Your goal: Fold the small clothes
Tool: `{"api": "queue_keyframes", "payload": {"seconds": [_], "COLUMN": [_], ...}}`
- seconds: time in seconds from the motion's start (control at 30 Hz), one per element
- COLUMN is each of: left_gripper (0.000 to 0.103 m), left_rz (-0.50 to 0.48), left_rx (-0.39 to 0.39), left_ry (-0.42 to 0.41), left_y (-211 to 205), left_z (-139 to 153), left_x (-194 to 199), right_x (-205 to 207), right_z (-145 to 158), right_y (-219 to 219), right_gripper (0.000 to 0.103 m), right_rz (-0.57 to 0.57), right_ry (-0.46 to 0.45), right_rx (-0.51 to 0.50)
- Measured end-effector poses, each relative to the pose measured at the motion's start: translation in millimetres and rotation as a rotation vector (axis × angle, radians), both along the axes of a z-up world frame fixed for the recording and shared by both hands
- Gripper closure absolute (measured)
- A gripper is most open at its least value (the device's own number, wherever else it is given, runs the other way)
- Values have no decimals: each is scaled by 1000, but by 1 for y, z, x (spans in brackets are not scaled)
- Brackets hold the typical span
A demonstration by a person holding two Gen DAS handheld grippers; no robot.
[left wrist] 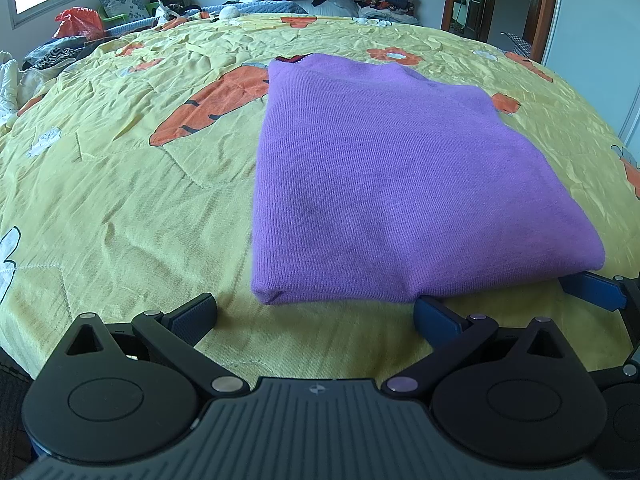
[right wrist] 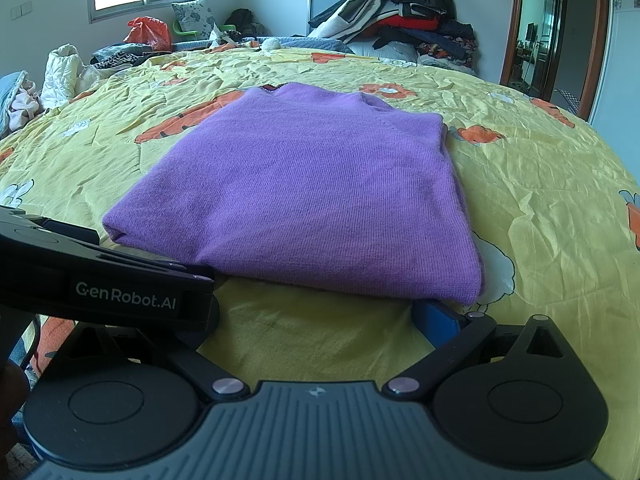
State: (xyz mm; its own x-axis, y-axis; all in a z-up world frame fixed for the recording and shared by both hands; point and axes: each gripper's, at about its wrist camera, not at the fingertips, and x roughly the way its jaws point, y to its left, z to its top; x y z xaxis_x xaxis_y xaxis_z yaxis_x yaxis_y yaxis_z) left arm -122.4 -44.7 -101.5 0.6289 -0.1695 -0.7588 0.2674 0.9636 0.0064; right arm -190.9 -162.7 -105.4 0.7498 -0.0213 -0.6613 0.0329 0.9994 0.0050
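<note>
Sweater (left wrist: 384, 184): purple knit, folded into a flat rectangle, lying on the yellow carrot-print bedspread (left wrist: 120, 184) of the bed, neck end away from the cameras.
Left gripper (left wrist: 316, 314): spread wide, holding nothing, just short of the sweater's near folded edge; right fingertip (left wrist: 436, 316) touching or tucked just under that edge, left fingertip (left wrist: 196, 314) on bare bedspread to the side.
Right gripper (right wrist: 316, 312): wide apart too, gripping nothing, at the sweater's near right corner; blue fingertip (right wrist: 438, 318) just under the fabric edge.
Left wrist view only: sweater's left side edge in full, plus a second blue finger at far right beside the near corner.
Right wrist view only: sweater's right side edge and layered fold, plus the other gripper's black body with "GenRobot.AI" lettering crossing the lower left.
Hidden or unclear: right gripper's left fingertip covered by that black body; contact between blue tips and fabric hard to judge; dark trim at the collar too small to read.
Background: clothes pile (right wrist: 404, 16) at the head of the bed.
</note>
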Motion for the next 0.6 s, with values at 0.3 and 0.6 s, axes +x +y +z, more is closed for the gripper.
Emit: {"api": "queue_keyframes", "payload": {"seconds": [0.3, 0.6], "left_gripper": [0, 0], "left_rz": [0, -2], "left_rx": [0, -3], "left_ry": [0, -6], "left_y": [0, -1], "left_z": [0, 0], "left_x": [0, 1], "right_x": [0, 0], "right_z": [0, 0], "right_y": [0, 0], "right_gripper": [0, 0], "right_rz": [0, 0], "right_ry": [0, 0], "right_rx": [0, 0]}}
